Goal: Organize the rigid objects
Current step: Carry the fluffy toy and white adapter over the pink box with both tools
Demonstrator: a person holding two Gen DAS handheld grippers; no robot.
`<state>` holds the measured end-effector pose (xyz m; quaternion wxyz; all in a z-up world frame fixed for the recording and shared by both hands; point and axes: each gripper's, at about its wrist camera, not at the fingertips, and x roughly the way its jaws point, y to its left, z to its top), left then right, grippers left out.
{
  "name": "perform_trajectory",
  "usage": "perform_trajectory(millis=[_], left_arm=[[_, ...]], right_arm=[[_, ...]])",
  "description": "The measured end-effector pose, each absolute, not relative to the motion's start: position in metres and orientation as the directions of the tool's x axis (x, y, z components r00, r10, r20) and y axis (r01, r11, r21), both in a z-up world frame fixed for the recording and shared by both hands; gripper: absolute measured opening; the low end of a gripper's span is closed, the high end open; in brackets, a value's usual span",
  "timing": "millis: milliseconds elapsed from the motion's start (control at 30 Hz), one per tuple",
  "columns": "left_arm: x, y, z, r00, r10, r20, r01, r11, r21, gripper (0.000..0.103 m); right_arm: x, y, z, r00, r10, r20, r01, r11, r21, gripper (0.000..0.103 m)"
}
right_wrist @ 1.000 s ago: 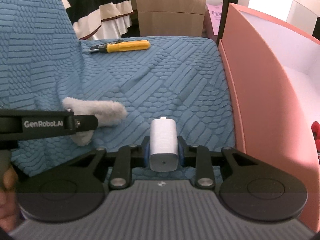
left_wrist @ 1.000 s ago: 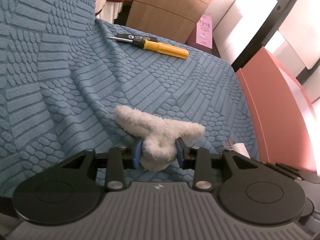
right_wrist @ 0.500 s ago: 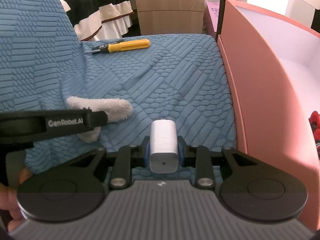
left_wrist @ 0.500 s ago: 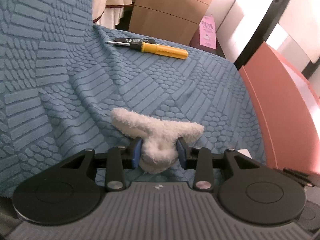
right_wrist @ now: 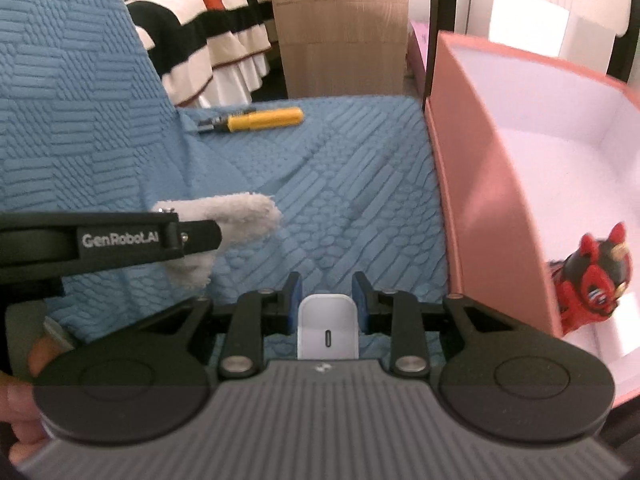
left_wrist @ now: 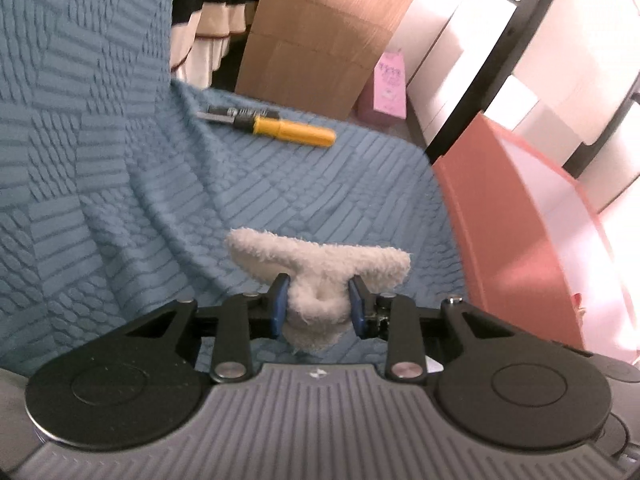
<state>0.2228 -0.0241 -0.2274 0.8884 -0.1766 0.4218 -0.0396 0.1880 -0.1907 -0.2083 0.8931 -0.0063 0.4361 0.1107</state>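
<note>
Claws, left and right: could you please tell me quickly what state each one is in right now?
Left claw: closed on the fluffy white item.
Right claw: closed on the white charger.

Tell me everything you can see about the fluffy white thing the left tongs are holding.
The fluffy white thing is a soft, fleecy piece that looks like plush or terry cloth, off-white. It has a T shape: a bar with two rounded ends spreading left and right, and a thicker stem bunched between the blue pads of the left tongs, which are shut on it. Its lower edge hangs frayed below the pads. It is above the blue textured cover; whether it touches the cover cannot be told. What it is exactly is unclear.
</note>
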Motion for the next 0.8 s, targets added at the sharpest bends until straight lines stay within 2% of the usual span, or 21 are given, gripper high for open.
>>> perform_trajectory(millis=[300,800], left_arm=[[0.209,-0.028,-0.179,0.679,-0.252,-0.69,-0.055,0.919,-0.389,0.036],[0.206,-0.038,-0.095,0.765,-0.285,-0.578,0.007,0.9,-0.435,0.036]], right_arm=[[0.182,-0.211,-0.164,0.636,0.219,-0.74,-0.176,0.975,0.138,0.031],[0.178,-0.23,-0.075,0.743,0.242,-0.624,-0.22,0.969,0.113,0.031]])
